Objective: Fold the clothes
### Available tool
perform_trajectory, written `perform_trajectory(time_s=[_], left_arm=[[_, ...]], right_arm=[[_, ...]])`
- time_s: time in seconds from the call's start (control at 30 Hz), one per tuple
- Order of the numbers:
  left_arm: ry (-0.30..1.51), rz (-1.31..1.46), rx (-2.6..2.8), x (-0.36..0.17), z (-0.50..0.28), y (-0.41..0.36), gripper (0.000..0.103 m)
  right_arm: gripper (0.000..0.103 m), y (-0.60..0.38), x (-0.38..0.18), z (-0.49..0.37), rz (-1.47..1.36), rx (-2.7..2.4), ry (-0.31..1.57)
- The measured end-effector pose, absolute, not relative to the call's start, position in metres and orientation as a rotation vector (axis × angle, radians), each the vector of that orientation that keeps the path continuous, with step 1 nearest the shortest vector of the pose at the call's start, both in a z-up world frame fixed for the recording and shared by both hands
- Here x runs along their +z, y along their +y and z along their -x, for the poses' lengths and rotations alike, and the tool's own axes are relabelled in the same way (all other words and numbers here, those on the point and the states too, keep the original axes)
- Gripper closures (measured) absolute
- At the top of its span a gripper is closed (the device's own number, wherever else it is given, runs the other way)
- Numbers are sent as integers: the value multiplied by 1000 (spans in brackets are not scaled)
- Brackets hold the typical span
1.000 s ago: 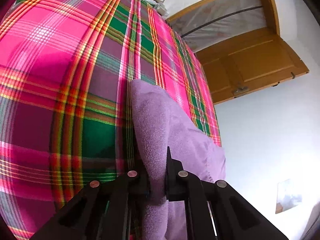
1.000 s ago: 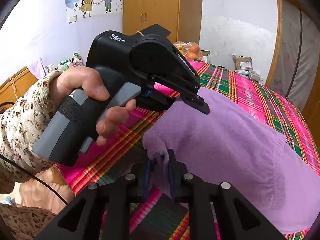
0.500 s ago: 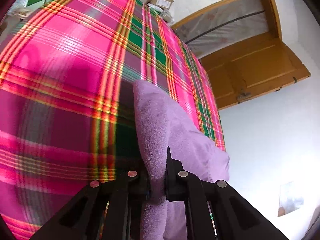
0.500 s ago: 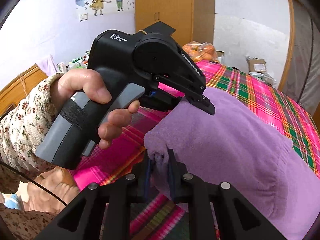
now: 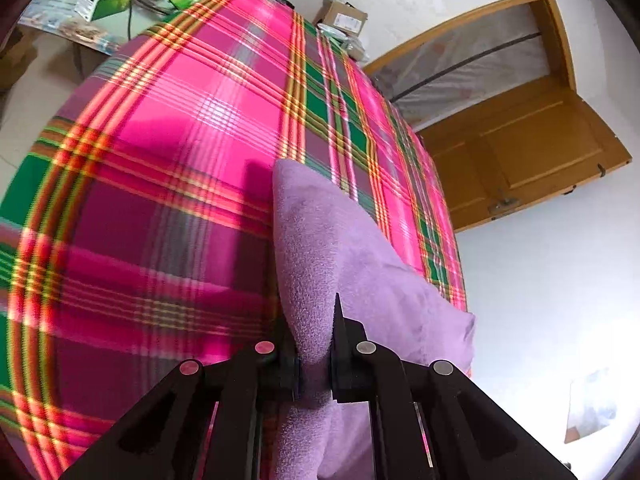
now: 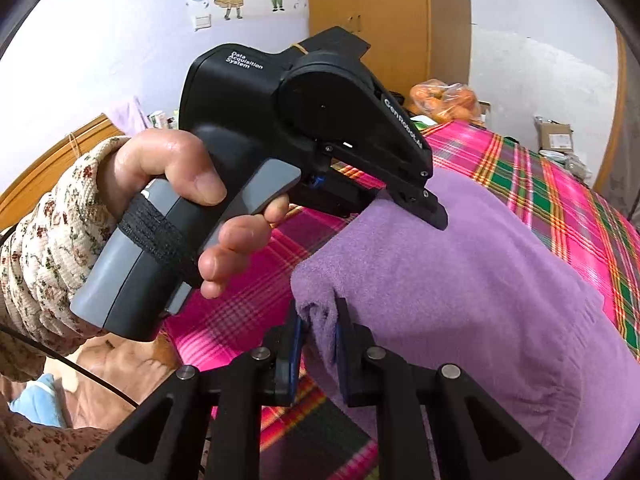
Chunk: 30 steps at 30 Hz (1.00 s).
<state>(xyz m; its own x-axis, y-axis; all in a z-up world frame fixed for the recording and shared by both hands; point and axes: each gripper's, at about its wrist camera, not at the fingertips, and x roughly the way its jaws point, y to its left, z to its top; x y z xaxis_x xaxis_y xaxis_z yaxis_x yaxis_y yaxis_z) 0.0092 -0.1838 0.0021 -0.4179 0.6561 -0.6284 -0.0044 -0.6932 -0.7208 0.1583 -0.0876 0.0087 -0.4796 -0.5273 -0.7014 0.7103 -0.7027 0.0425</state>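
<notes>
You hold the purple garment (image 6: 460, 280) lifted mid-frame over the plaid bed (image 5: 160, 160), left gripper (image 5: 314, 364) and right gripper (image 6: 318, 344) each clamped on an edge, so the fold is mid-way, not yet laid flat.

1. Both views are bright, lit by soft daylight, with black fisheye vignetting in the corners.
2. Straight lines bow toward the edges, as on the door frame (image 5: 472, 12).
3. The plaid bedspread (image 5: 168, 184) smears with motion blur at lower left.
4. The white wall (image 5: 552, 280) washes out at right.
</notes>
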Motion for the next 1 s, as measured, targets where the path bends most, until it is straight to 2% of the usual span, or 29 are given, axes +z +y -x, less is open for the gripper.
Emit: perform_trajectory(time_s=[0.53,0.7,0.73,0.87,1.0], left_arm=[[-923,1447,2179,-8,-16,-197,91],[-947,1467,2179,-10,-14,-198,87],[-954,1471,2188,-10,-15,-200,82],[-963,1466,2242,-3,-18,-205,82],[-940,1446,2322,10,-28,-208,82]], right_arm=[[90,-107,1,-146,-944,-2102,305],[88,-101,-2,-135,-980,-2094,295],[88,-99,-1,-134,-988,-2093,290],[80,-86,6,-134,-979,-2109,284],[73,-50,23,-131,-949,-2177,190]])
